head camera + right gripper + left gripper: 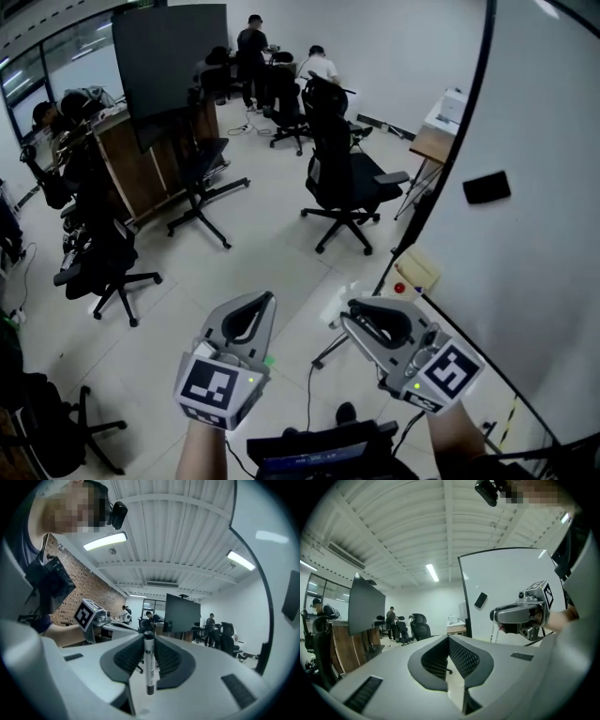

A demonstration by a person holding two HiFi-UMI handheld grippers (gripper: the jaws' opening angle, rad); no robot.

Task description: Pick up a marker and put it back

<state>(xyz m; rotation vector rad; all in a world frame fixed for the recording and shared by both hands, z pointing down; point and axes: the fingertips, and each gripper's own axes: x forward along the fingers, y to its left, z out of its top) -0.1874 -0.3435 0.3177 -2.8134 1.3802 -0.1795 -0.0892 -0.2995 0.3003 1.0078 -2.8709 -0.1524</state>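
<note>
Office floor [272, 253] below, whiteboard [544, 234] to the right of my right gripper [148, 638]. Item one: my right gripper, jaws partly closed onto a marker [149, 665] (upright between the pads). Item two: my left gripper [449, 640], jaws together, empty.

Right gripper [149, 638]: jaws clamped on a white marker [149, 665], upright, dark at both ends. Beyond: dark screen [183, 613], people [210, 622] standing. Whiteboard [281, 559] at right.
</note>
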